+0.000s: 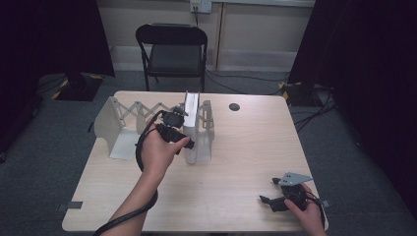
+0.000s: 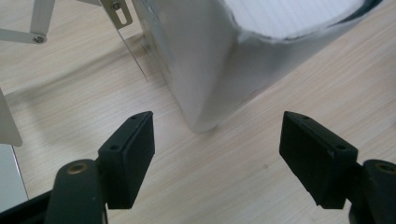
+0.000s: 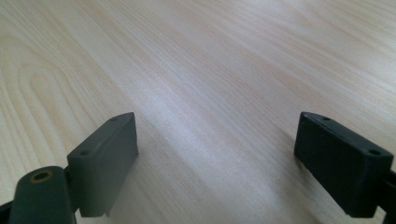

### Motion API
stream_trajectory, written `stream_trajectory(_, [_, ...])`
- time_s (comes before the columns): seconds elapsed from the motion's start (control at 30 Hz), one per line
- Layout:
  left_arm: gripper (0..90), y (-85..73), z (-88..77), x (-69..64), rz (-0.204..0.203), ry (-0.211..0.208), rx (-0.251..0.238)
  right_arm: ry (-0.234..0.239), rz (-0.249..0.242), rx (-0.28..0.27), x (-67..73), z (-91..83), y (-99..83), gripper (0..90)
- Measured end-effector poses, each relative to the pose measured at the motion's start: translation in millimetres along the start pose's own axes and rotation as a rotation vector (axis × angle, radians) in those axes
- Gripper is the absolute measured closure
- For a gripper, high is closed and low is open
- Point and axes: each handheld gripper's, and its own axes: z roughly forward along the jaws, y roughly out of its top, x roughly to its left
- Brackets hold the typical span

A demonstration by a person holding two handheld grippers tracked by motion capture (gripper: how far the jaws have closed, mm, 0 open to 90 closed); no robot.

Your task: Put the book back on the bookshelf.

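Observation:
A white book [image 1: 192, 125] stands upright on the wooden table [image 1: 246, 147], between the plates of an extendable metal rack [image 1: 110, 123]. My left gripper [image 1: 182, 132] is held in a hand just in front of the book, on its left side. In the left gripper view the jaws of the left gripper [image 2: 217, 135] stand apart, and the book's lower corner [image 2: 201, 70] lies just beyond them, untouched. My right gripper [image 1: 269, 190] rests near the table's front right corner. Its jaws [image 3: 217, 140] are wide apart over bare wood.
The rack's scissor lattice [image 1: 142, 110] stretches left to an end plate near the table's left edge. A small dark round disc [image 1: 234, 106] sits at the back of the table. A black folding chair [image 1: 172, 49] stands behind the table. Cables lie on the floor.

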Motion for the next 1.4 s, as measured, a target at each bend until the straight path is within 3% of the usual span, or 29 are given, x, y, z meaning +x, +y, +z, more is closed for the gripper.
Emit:
stream_trajectory(0.47, [19.2, -17.4, 3.8, 5.3, 0.012, -0.037, -0.006, -0.002, -0.001, 0.001, 0.3, -0.2, -0.1, 13.1])
stream_trajectory(0.6, [18.9, -20.0, 4.1, 6.2, 0.026, -0.03, -0.007, -0.002, 0.0, 0.001, 0.4, -0.2, -0.1, 13.1])
stream_trajectory(0.73, [19.4, -24.3, 5.2, 7.4, 0.043, -0.046, -0.027, -0.002, 0.0, 0.001, 0.3, -0.2, -0.1, 13.1])
stream_trajectory(1.1, [19.5, -36.8, 8.2, 11.0, 0.073, -0.063, -0.022, -0.002, 0.0, 0.001, 0.3, -0.2, -0.1, 13.1])
stream_trajectory(1.4, [20.2, -43.9, 10.2, 14.9, 0.078, -0.073, -0.028, -0.002, 0.0, 0.001, 0.3, -0.2, -0.1, 13.1])
